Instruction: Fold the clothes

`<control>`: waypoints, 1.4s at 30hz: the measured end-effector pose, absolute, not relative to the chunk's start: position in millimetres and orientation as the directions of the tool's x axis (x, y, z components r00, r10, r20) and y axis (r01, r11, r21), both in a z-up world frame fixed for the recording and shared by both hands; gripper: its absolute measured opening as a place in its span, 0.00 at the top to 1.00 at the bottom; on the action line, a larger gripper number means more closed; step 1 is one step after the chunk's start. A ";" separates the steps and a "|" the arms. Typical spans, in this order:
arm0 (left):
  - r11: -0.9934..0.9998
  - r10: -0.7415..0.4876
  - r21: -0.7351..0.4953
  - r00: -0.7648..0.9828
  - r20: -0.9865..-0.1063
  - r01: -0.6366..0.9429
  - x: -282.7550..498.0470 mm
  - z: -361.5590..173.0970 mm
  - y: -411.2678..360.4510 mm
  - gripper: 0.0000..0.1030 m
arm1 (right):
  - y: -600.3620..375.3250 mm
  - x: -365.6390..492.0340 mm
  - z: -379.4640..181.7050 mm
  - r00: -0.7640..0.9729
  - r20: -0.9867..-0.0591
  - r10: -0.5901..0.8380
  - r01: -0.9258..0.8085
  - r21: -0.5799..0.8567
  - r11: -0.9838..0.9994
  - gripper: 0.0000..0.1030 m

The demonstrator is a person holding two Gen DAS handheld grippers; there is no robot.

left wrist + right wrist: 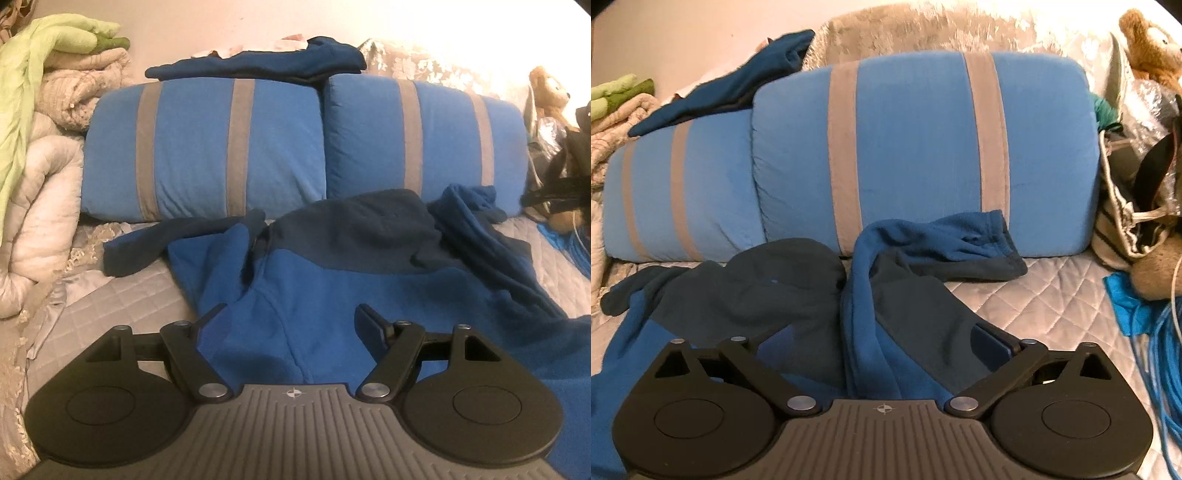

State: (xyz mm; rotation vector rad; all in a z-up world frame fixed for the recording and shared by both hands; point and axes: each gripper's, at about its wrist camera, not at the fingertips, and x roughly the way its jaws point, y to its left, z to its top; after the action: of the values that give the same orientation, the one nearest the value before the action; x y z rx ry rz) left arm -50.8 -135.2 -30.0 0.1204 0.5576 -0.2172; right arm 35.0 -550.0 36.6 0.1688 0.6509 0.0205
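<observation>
Lay spread on the bed [110, 314]: blue fleece hoodie [332, 295], long axis running away toward the pillows [207, 147]. Poised above its hem: left gripper [291, 325] and right gripper [882, 343], both with jaws apart, empty.

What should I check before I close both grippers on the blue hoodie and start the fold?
1. Left gripper open over the fabric: ok, jaws spread with the hoodie between them.
2. Right gripper open: ok, jaws wide over the crumpled sleeve side.
3. Hoodie lying flat: not ok, the dark hood is bunched and both sleeves are twisted.
4. Fold area on the quilted bedspread: not ok, striped pillows sit against the hoodie's top edge.
5. Blue cable away from the right gripper: ok, it lies off to the side.
6. Fingertips touching fabric: cannot tell.
</observation>
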 end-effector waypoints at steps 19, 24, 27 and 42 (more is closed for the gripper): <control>0.971 -0.199 -0.002 0.811 -0.551 0.237 -44.1 -32.5 -133.5 0.29 | -512.5 151.5 -23.7 0.768 -0.640 0.026 0.058 0.109 0.992 0.51; 0.974 -0.190 0.001 0.812 -0.552 0.228 -44.6 -33.1 -134.8 0.29 | -513.5 174.4 -28.9 0.725 -0.689 0.001 0.108 0.116 0.987 0.87; 0.974 -0.186 0.005 0.812 -0.554 0.226 -44.7 -33.7 -135.1 0.29 | -518.9 170.8 -14.7 0.741 -0.672 -0.023 0.147 0.128 0.981 0.88; 0.972 -0.208 -0.025 0.811 -0.547 0.233 -45.0 -33.0 -127.2 0.29 | -559.5 56.2 69.3 0.834 -0.551 -0.029 0.123 0.134 0.983 0.89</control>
State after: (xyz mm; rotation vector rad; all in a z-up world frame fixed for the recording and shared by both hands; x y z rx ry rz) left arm -45.0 -127.2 -33.0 0.0434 0.5792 -0.2355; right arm 56.2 -559.5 69.3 0.1672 0.5794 -0.0808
